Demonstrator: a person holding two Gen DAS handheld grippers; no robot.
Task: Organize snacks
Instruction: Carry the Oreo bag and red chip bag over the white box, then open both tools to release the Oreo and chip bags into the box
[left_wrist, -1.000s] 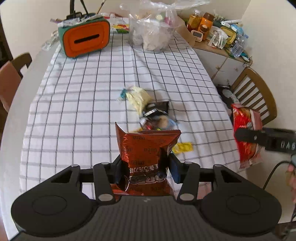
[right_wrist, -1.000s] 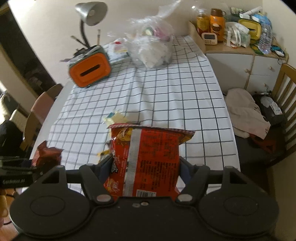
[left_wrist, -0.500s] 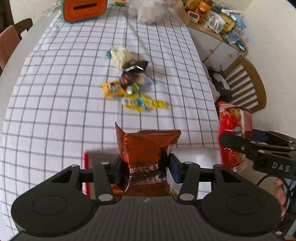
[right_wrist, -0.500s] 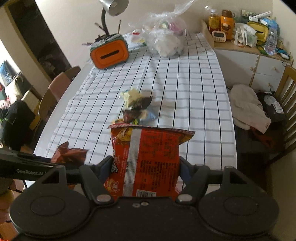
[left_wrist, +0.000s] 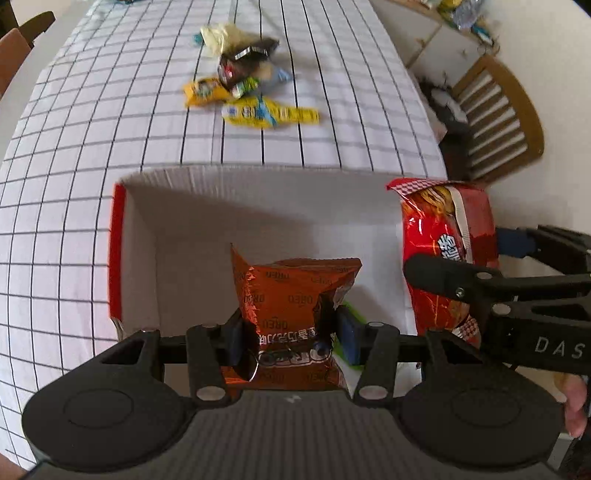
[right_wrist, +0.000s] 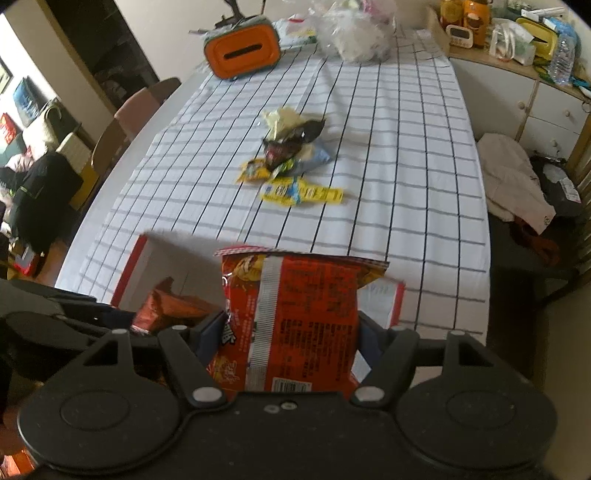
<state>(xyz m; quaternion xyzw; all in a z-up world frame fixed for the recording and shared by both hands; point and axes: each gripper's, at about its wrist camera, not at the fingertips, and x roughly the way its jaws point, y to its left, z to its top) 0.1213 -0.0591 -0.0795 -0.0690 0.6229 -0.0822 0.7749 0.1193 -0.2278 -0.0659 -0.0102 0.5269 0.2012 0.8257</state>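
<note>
My left gripper is shut on a brown-orange Oreo packet and holds it over the open white box with red edges at the table's near edge. My right gripper is shut on a red noodle packet above the box's right side. The red packet also shows in the left wrist view, and the Oreo packet in the right wrist view. A pile of loose snacks lies mid-table, also in the right wrist view.
The table has a white checked cloth. An orange box and a clear plastic bag stand at the far end. A wooden chair is right of the table, other chairs on the left.
Both grippers have drawn back toward the table's near edge with their packets. The white box has come fully into view under them, and the snack pile now lies farther off.
</note>
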